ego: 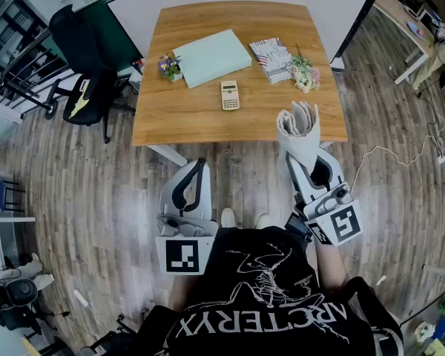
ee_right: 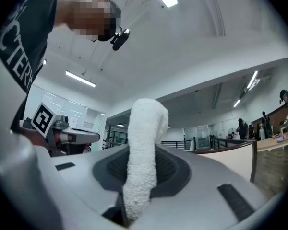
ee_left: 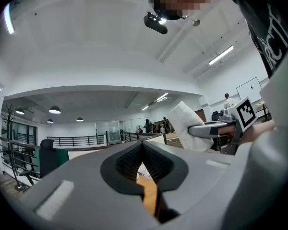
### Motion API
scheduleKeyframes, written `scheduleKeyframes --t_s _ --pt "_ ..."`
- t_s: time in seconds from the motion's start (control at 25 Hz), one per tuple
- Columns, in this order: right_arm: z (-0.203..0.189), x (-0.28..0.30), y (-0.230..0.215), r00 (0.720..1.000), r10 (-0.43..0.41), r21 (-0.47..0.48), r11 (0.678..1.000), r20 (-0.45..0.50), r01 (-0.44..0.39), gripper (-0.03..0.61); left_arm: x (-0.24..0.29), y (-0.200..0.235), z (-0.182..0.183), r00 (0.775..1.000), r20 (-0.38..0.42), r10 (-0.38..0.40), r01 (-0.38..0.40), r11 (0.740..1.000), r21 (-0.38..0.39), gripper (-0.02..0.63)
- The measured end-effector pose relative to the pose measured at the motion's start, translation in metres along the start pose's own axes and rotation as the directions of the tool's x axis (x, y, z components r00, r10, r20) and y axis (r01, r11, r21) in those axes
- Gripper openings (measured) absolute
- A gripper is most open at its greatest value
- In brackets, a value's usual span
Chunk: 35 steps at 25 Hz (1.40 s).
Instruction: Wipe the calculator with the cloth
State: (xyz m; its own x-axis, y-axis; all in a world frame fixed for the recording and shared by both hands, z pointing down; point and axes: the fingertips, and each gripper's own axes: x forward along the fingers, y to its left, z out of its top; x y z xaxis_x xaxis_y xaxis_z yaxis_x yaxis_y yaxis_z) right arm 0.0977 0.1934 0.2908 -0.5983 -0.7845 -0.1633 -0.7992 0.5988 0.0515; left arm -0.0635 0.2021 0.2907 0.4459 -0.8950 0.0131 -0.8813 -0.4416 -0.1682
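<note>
**Cloth ready, calculator waiting**

The right gripper (ego: 311, 170) pinches the cloth (ego: 298, 128) tight between its jaws, so the cloth sticks out in front, ready to rub with (it looks folded into a thick roll). The left gripper (ego: 193, 186) has its jaws pressed together on nothing; I think it just waits. The calculator (ego: 230, 95) lies flat near the middle of the desk (ego: 200, 128). It is well apart from both grippers, which hang outside the desk's near edge.

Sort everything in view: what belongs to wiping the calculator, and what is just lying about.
For the job:
calculator on the table
cloth, clamped in the right gripper

Lying about:
pale green folder
patterned booklet
purple flower pot
pink flower pot
office chair
</note>
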Motion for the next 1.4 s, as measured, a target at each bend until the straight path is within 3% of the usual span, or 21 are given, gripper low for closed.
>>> scheduleKeyframes --t_s 0.8,1.4 --pt "-0.002 0.001 -0.022 1.0 -0.001 0.011 1.0 0.026 0.001 0.091 0.017 -0.007 -0.007 0.999 -0.035 0.005 -0.004 1.0 0.023 0.009" --pt "-0.017 -0.028 -0.059 0.998 0.06 0.02 0.998 0.0 -0.06 0.092 0.043 -0.056 -0.011 0.998 -0.037 0.051 -0.052 0.999 -0.015 0.009"
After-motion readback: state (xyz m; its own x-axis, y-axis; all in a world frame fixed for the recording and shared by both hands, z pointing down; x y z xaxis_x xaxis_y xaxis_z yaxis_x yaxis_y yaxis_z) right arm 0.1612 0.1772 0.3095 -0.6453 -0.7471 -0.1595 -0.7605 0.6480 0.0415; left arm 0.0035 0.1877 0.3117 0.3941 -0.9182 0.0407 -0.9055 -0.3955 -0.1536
